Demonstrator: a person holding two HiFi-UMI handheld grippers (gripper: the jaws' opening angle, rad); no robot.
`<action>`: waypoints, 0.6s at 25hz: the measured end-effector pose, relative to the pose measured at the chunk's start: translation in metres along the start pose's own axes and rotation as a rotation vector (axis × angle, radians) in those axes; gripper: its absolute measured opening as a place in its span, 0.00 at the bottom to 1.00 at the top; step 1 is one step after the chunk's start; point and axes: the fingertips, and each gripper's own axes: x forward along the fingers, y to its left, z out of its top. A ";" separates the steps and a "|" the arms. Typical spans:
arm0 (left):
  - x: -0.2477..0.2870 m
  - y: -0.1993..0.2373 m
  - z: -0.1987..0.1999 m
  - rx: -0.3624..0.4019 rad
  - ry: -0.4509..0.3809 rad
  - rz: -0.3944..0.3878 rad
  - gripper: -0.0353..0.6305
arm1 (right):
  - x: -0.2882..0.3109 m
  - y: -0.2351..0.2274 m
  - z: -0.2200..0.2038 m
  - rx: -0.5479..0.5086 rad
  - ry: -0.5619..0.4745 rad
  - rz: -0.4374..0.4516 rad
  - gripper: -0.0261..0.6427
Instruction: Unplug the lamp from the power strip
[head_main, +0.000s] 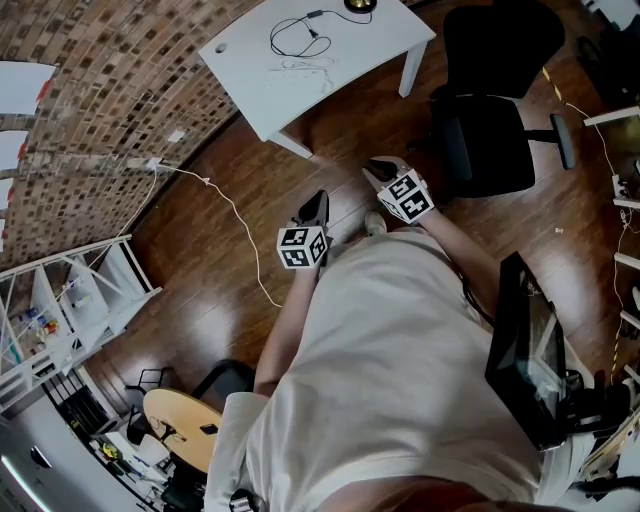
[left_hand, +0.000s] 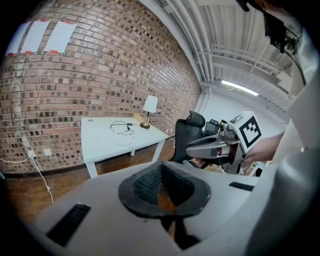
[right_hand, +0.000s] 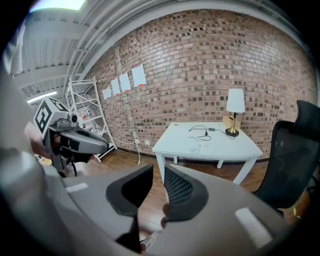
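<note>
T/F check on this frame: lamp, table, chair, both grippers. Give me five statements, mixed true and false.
1. The lamp stands on the white table. True.
2. The right gripper is shut on a plug. False: its jaws stand slightly apart with nothing between them.
3. A black office chair stands next to the table. True.
4. The left gripper rests on the table. False: it is held over the wood floor, well short of the table.
5. The wall behind the table is plain white. False: it is a brick wall.
</note>
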 end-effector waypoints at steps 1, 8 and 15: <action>0.000 0.000 0.000 -0.001 0.000 0.001 0.06 | 0.000 0.000 0.000 -0.002 0.001 0.001 0.13; 0.001 0.001 0.001 -0.006 0.001 0.008 0.06 | 0.002 0.001 0.004 -0.019 0.001 0.010 0.13; 0.000 0.008 0.003 -0.012 0.009 0.021 0.06 | 0.005 0.003 0.012 -0.039 0.004 0.017 0.13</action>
